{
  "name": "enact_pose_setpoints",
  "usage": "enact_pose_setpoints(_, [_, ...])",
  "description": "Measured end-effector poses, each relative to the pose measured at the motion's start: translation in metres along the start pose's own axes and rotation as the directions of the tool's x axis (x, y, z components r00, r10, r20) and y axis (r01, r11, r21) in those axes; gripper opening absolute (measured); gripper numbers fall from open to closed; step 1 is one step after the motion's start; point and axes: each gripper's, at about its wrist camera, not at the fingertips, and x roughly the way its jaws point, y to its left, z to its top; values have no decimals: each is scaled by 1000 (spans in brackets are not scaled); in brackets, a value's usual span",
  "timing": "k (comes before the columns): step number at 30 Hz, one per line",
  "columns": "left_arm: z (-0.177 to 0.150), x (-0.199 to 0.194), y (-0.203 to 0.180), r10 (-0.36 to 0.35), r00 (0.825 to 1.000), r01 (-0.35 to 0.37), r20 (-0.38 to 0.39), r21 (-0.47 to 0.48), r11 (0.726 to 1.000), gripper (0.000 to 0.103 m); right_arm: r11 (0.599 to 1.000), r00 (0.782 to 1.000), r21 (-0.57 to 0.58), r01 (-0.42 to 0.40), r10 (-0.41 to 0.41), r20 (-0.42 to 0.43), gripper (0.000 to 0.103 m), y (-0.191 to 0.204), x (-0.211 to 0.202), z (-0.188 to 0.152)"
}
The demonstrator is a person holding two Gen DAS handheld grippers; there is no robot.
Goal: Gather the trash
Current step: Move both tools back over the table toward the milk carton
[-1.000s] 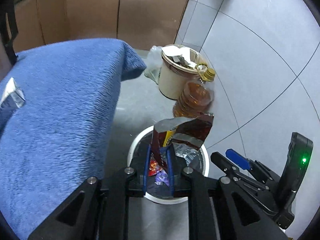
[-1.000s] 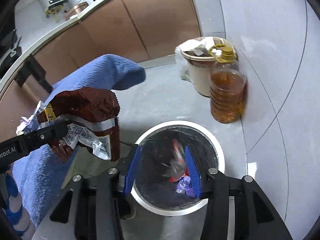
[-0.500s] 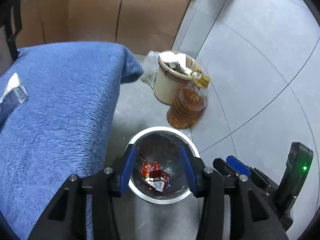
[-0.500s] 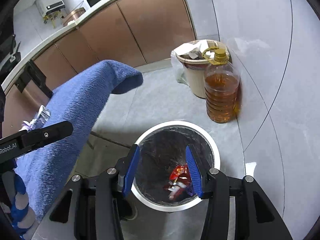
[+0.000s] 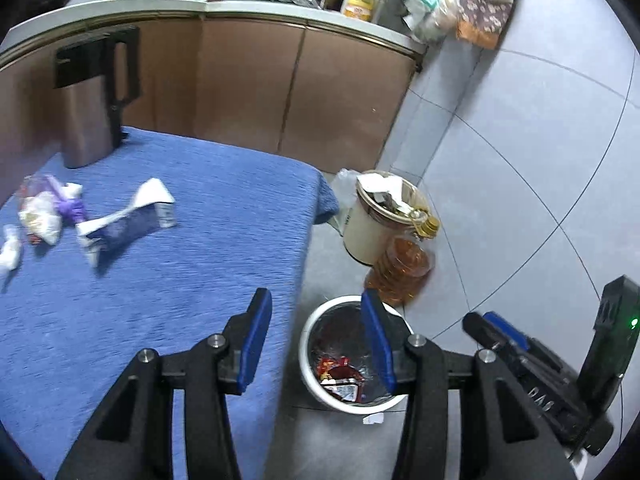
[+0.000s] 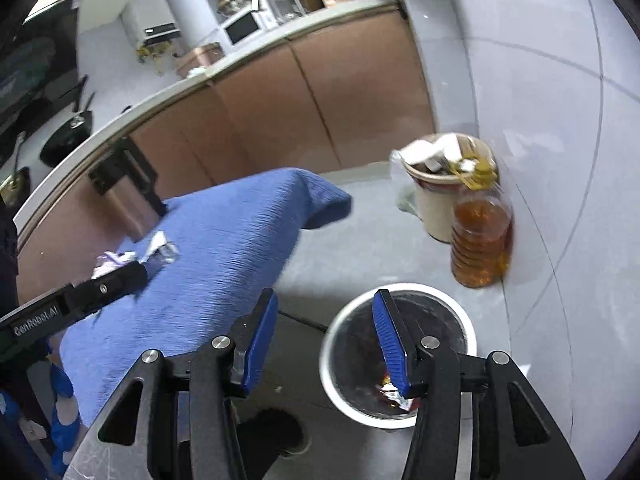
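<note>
Several pieces of trash remain on the blue cloth-covered table (image 5: 168, 280), so I judge the job part done and the step in hand to be the return for another pickup. Beside the table on the grey floor stands the round white-rimmed bin with a dark liner (image 5: 316, 336), holding a red-brown snack wrapper (image 5: 340, 376) at its bottom. Left tongs (image 5: 316, 344) hang released and empty over the table edge and bin; right tongs (image 6: 324, 340) are likewise spread wide with nothing between them, near the bin rim. Farther back on the table lie a torn white-and-purple packet (image 5: 124, 220) and a cluster of crumpled white and purple wrappers (image 5: 44, 212). Next, one pair should reach left to the packet, straddle it, and close.
</note>
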Motion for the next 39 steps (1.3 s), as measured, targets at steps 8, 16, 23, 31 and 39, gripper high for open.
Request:
enact_pose_setpoints(8, [-8,-70,44,52,993,-47,102,-47,998,48,992,995,-103,-78,84,57,49,62,-41,7])
enact_pose_setpoints(16, [-30,-149,88,143,967,-122,211,-108,987,60,965,980,-211,-154,177,95,55,130,-82,10])
enact_pose_setpoints(23, [-61,-219,121,244,922,-191,300,-193,962,62,929,961,-303,-214,255,104,58,180,-118,-1])
enact_pose_setpoints(31, [-97,-291,145,330,865,-226,377,-295,928,73,880,929,-378,-288,352,111,62,217,-164,-27])
enact_pose_setpoints(39, [-118,-336,144,394,811,-261,433,-335,905,75,846,901,-420,-329,415,130,69,231,-199,-40])
